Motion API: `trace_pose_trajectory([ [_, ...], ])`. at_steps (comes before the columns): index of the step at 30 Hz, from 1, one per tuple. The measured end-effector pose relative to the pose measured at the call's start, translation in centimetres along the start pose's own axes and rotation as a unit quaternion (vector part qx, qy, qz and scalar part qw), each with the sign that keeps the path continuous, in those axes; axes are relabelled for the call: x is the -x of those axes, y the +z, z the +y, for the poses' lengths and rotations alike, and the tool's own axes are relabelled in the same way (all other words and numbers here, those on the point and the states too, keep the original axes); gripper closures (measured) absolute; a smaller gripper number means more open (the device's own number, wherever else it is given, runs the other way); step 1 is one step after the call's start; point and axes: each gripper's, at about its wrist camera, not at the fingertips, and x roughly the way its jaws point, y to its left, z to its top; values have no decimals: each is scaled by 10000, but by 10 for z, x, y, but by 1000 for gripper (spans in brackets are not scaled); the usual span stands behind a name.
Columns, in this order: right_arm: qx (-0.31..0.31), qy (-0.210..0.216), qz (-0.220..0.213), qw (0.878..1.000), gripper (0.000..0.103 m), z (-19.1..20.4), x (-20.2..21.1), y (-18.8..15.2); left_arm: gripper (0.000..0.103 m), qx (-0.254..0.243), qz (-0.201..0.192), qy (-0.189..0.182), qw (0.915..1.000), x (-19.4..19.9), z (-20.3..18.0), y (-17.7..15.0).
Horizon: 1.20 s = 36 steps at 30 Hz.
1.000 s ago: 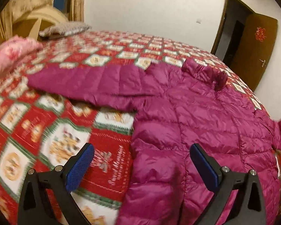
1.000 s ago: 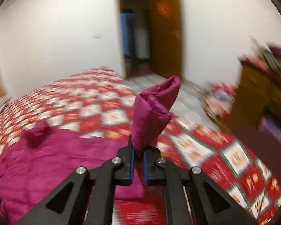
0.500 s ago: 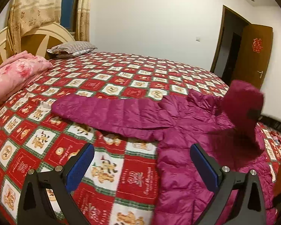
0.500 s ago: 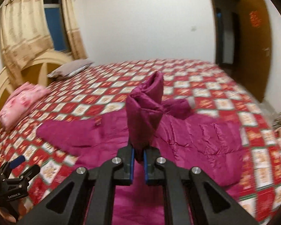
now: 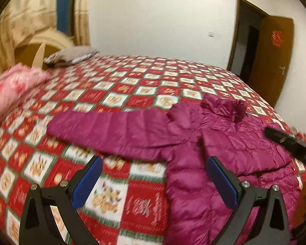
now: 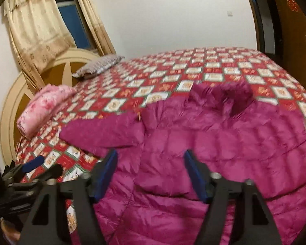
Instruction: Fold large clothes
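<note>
A magenta puffer jacket (image 5: 224,143) (image 6: 204,138) lies on the red patterned bedspread (image 5: 132,94), its hood toward the far side. One sleeve (image 5: 104,128) stretches out flat to the left; the other sleeve lies folded across the body. My left gripper (image 5: 153,180) hangs open above the jacket's left edge, nothing between its blue pads. My right gripper (image 6: 151,175) is over the jacket's body, its jaws opening, with nothing pinched between them. Part of the right gripper shows at the right edge of the left wrist view, and the left gripper (image 6: 32,163) at the lower left of the right wrist view.
A folded pink blanket (image 6: 44,108) and a grey pillow (image 6: 100,67) lie near the headboard (image 6: 16,102) on the left. Curtains (image 6: 36,26) hang behind it. A brown door (image 5: 273,57) stands open at the right wall.
The right gripper swung the pinched sleeve leftward across the jacket, then let go; the sleeve now lies on the jacket's body. The left gripper rose a little and stayed open.
</note>
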Motion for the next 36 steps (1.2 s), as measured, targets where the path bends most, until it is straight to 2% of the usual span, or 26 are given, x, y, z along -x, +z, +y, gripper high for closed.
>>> trace_pose_trajectory([
  [2, 70, -502, -152, 9986, 63, -19, 16, 6, 1, -225, -114, -8, 9997, -4, -19, 11],
  [4, -51, -1077, -295, 9937, 63, -53, 31, 10, 1, -508, -262, 19, 9984, -13, -43, 22],
  [7, -517, -1655, -262, 9845, 63, -105, 34, 9, 1, -623, -268, 173, 9975, -35, -68, 31],
  [8, -665, -1762, -175, 9819, 68, -120, 31, 5, 1, -579, -205, 159, 9980, -49, -77, 33],
  [9, -760, -1803, -68, 9807, 76, -130, 26, 2, 1, -560, -148, 171, 9982, -57, -83, 34],
  [11, -974, -1862, 264, 9773, 78, -150, 7, -10, 1, -523, 125, 267, 9982, -84, -95, 33],
  [13, -1066, -2021, 400, 9727, 78, -158, -4, -19, 1, -464, 315, 267, 9981, -100, -102, 29],
  [16, -1272, -2012, 567, 9696, 78, -173, -14, -34, 1, -368, 611, 445, 9965, -126, -106, 15],
  [20, -1161, -2028, 685, 9699, 79, -178, -22, -50, 1, -499, 862, 662, 9928, -149, -112, -7],
  [25, -1117, -2022, 711, 9704, 79, -182, -28, -54, 1, -515, 1099, 619, 9907, -165, -114, -12],
  [28, -959, -2183, 704, 9686, 79, -176, -30, -56, 1, -337, 1064, 414, 9929, -158, -107, -8],
  [31, -927, -2208, 657, 9687, 79, -175, -29, -57, 1, 210, 757, 212, 9967, -132, -76, 3],
  [34, -1017, -2115, 598, 9702, 78, -178, -27, -58, 1, 749, 388, 457, 9954, -105, -19, 18],
  [36, -995, -2092, 596, 9710, 75, -177, -27, -59, 1, 1081, 284, 938, 9893, -98, 29, 27],
])
